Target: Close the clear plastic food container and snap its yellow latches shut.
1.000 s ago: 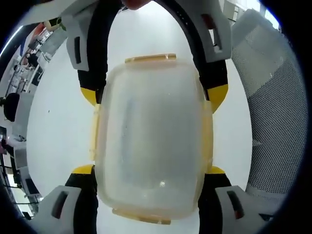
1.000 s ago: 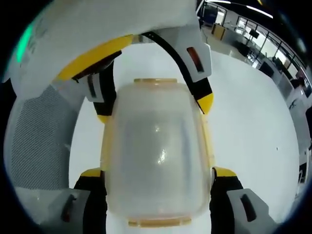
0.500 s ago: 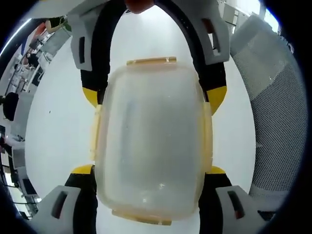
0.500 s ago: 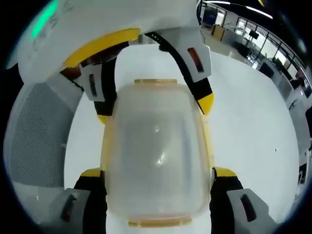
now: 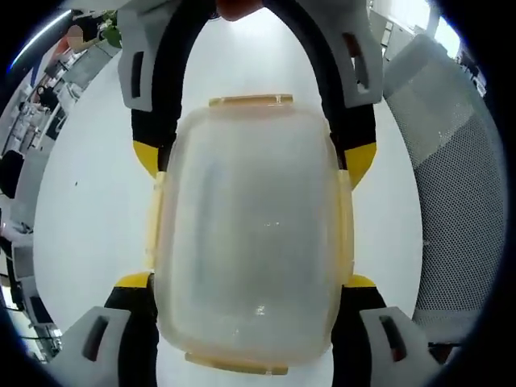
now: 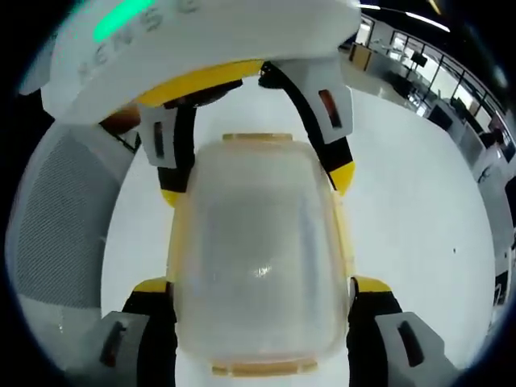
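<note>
left gripper view: the clear plastic food container (image 5: 250, 234) sits lid-on upon the white counter (image 5: 89, 201), seen from one end. the left gripper (image 5: 246, 284) rises from the bottom, its yellow-tipped fingers (image 5: 137, 282) pressed against both long sides of the container. the right gripper (image 5: 254, 153) enters from the top, its yellow tips against the far part of the same two sides. a grey mesh chair back (image 5: 455, 185) stands at the right edge; cluttered room furniture lies far off at the upper left, too small to identify.

right gripper view: the same container (image 6: 258, 250) is seen from the opposite end. the right gripper (image 6: 258, 286) comes up from the bottom with its fingers (image 6: 367, 286) clamped on both long sides. the left gripper (image 6: 254, 181) reaches in from the top, and its white housing with a green light (image 6: 193, 40) covers the upper part of this view and hides the counter behind it. the mesh chair (image 6: 56, 226) appears at the left; a row of windows and desks shows at the upper right.

yellow latches (image 5: 250, 101) lie along the container's rim on the ends and sides; whether each one is fully snapped down cannot be told. both pairs of fingers are spread to the container's width and grasp it.
</note>
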`<action>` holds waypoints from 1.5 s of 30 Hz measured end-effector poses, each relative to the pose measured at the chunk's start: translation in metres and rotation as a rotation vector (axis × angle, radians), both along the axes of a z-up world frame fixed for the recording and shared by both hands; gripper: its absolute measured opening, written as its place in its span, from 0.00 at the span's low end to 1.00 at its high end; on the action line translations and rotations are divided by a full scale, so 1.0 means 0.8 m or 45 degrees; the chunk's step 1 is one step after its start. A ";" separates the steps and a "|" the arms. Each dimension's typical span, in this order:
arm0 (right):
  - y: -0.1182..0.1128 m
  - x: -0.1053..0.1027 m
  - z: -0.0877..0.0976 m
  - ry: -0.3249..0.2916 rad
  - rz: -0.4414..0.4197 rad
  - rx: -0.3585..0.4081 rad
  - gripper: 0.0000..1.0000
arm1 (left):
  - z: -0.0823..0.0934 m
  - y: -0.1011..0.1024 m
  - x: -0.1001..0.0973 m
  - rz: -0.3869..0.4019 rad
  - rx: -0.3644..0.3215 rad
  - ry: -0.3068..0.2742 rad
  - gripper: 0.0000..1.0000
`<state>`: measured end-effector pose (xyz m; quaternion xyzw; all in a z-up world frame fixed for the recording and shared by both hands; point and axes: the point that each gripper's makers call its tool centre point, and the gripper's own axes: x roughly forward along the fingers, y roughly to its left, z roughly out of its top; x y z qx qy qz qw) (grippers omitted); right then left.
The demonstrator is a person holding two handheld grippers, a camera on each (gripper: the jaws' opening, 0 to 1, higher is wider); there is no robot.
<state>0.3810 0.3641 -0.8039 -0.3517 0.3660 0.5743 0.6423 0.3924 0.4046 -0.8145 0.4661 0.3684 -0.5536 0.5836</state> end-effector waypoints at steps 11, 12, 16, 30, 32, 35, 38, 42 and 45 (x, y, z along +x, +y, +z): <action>-0.001 0.014 0.000 -0.003 0.010 -0.018 0.89 | -0.001 0.000 0.013 0.018 0.031 0.000 0.92; 0.000 0.016 -0.001 -0.004 0.009 -0.018 0.89 | -0.001 0.000 0.015 0.017 0.030 0.000 0.92; 0.000 0.025 -0.001 -0.005 -0.004 -0.019 0.89 | -0.001 0.000 0.023 0.003 0.023 0.004 0.92; -0.001 0.043 -0.001 -0.006 -0.013 -0.014 0.90 | -0.001 -0.001 0.041 -0.002 0.034 0.005 0.92; -0.001 0.046 -0.001 -0.004 -0.013 -0.017 0.90 | 0.000 -0.001 0.044 -0.002 0.024 0.006 0.92; -0.001 0.049 -0.001 -0.004 -0.012 -0.018 0.90 | 0.000 -0.002 0.047 -0.002 0.011 0.007 0.92; -0.002 0.053 -0.001 -0.006 -0.012 -0.017 0.90 | 0.000 -0.003 0.051 -0.001 0.009 0.008 0.92; -0.002 0.057 -0.001 -0.005 -0.017 -0.016 0.90 | -0.001 -0.003 0.055 -0.007 0.024 0.007 0.92; -0.003 0.060 -0.001 -0.004 -0.022 -0.011 0.90 | -0.001 -0.004 0.058 -0.011 0.031 0.007 0.92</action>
